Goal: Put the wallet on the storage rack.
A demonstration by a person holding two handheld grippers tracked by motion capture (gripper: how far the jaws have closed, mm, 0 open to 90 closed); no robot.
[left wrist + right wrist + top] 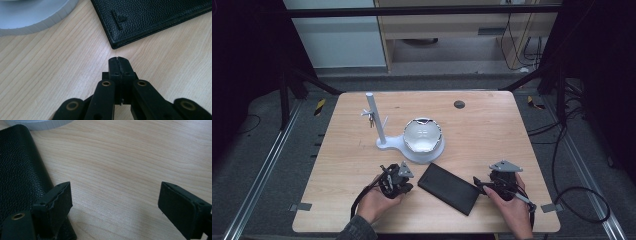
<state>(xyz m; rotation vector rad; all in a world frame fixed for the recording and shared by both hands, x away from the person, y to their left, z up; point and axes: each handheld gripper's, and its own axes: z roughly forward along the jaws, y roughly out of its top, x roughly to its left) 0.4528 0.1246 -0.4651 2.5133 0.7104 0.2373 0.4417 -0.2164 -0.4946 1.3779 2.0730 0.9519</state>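
High view: we note the flat black grained-leather wallet (448, 188) lying on the wooden desk (492, 130) between both grippers. We judge it light, thin, somewhat flexible; best pinched at an edge. Left gripper (118, 60) clenched, empty, a wallet corner just ahead. Right gripper (113, 202) spread, wallet beside its left jaw.
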